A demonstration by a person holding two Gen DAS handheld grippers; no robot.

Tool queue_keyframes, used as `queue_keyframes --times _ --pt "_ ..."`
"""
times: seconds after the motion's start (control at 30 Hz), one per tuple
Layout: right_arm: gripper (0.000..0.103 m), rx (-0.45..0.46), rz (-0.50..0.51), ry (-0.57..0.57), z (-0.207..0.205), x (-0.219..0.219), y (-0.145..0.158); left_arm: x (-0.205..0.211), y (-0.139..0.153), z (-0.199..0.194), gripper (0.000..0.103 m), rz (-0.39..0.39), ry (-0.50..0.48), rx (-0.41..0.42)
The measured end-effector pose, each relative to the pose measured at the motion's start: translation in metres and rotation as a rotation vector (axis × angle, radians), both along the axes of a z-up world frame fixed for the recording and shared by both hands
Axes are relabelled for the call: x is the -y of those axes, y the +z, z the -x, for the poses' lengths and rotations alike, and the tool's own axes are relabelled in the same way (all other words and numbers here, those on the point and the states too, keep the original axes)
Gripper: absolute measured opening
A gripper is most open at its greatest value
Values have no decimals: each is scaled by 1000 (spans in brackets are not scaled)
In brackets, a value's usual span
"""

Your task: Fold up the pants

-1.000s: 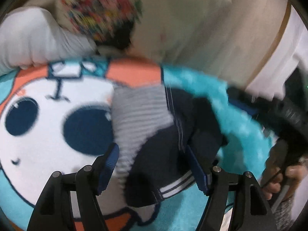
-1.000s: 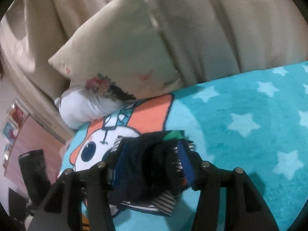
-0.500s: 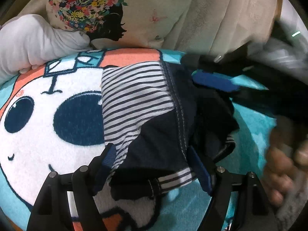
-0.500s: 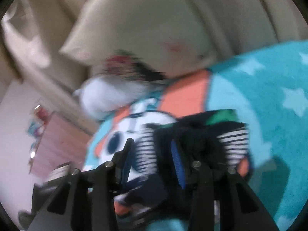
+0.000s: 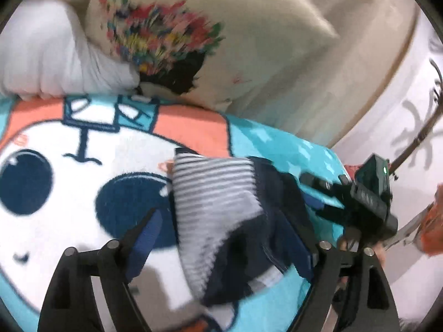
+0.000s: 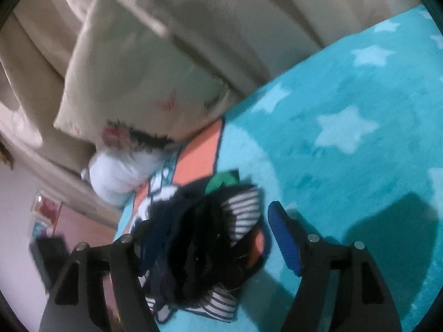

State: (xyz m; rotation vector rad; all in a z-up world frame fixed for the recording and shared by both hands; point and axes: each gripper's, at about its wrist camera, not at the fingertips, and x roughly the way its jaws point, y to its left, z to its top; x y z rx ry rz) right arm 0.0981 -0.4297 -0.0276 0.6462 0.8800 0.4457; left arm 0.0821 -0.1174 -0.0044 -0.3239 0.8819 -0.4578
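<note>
Navy-and-striped pants (image 5: 235, 229) bunched on teal blanket (image 6: 346, 144), between both spread grippers: left gripper (image 5: 224, 238) just widened, right gripper (image 6: 205, 238) likewise, neither pinching. Long axis seemingly running away from left gripper; blur hinders certainty.

pants (image 5: 235, 221): blurred in both views; near end cut by the left view's bottom edge; folds not readable
pillow print (image 5: 163, 44): smeared by motion, motif not readable
left gripper (image 5: 224, 238): right pad partly hidden behind the dark cloth
right gripper (image 6: 210, 235): left pad hidden behind the pants
blanket (image 6: 346, 138): cartoon face largely covered by the pants in the right view
orange thing (image 5: 434, 221): cut by the right edge, unidentifiable
wall pictures (image 6: 44, 213): too blurred to tell
</note>
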Motion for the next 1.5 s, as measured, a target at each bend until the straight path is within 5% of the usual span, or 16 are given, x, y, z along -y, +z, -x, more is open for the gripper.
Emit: queue_keyframes --times 0.17,0.23,0.27,0.33,0.43,0.53,0.7,0.77,0.83,0.93,1.13,1.27,1.33,1.37,1.43,1.5 --pt "75 -38 11 19 -15 -16 -14 5 -36 -50 88 57 -59 -143" --pt "76 -17 19 34 -15 -23 -15 14 -38 -56 89 59 -55 -135" --pt "72 -14 25 47 -15 -26 -15 21 -39 -58 88 56 -81 -154" --pt "51 -23 33 78 -17 -37 -16 34 -38 -55 65 83 -127 -173" --pt "35 -30 30 75 -15 -41 -12 35 -31 -50 56 86 -118 -152" --pt "32 -20 -22 86 -14 -42 2 24 -19 -50 55 112 -105 -146" --pt "32 30 -51 120 -29 -65 30 6 12 -59 56 58 -29 -88" --pt "39 34 -40 113 -41 -76 30 0 12 -70 58 6 15 -110" --pt "52 16 49 90 -54 -89 21 -7 6 -76 58 -93 87 -126" --pt "52 13 222 28 -55 -94 13 -21 6 -60 58 -133 118 -102" --pt "52 147 12 67 -12 -75 52 -16 7 -7 61 -120 118 -34" --pt "53 47 -171 183 -9 -87 28 7 -26 7 64 -174 99 -63" --pt "52 -44 -153 142 -15 -88 -1 16 -40 7 65 -229 108 -73" --pt "39 -71 -156 110 -18 -86 -13 17 -37 11 65 -243 113 -48" --pt "36 -66 -209 59 -19 -73 -19 16 -27 21 66 -259 122 -9" --pt "53 -25 -145 -29 -10 -64 -8 12 -15 33 70 -255 149 38"
